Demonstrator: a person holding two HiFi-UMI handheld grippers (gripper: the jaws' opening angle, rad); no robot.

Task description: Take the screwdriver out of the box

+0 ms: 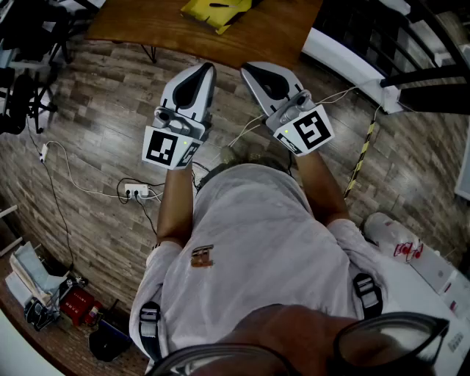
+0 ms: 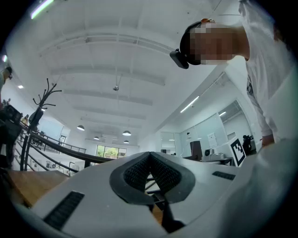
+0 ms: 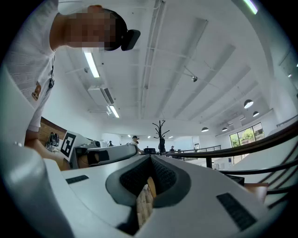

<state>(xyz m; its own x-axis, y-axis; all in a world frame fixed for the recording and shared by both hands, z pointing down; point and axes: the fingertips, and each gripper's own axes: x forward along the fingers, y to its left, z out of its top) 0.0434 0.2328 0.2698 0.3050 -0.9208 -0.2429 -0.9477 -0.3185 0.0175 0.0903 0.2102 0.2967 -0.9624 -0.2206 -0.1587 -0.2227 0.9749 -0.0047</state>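
Note:
Both grippers are held up in front of the person's chest, side by side over the wooden floor. My left gripper point(image 1: 204, 69) is shut, its dark pads meeting at the tip point(image 2: 150, 154) with nothing between them. Beside it, my right gripper point(image 1: 247, 70) is also shut and empty, with its tips touching point(image 3: 150, 157). A brown table point(image 1: 257, 33) lies just beyond the jaw tips, and a yellow thing point(image 1: 214, 10) rests on it at the frame's top edge. No screwdriver shows in any view.
A power strip point(image 1: 136, 192) with white cables lies on the floor at the left. Bags and a red item point(image 1: 77, 305) sit at the lower left. A yellow-black strip point(image 1: 362, 158) runs along the floor on the right, near a white table point(image 1: 433, 283).

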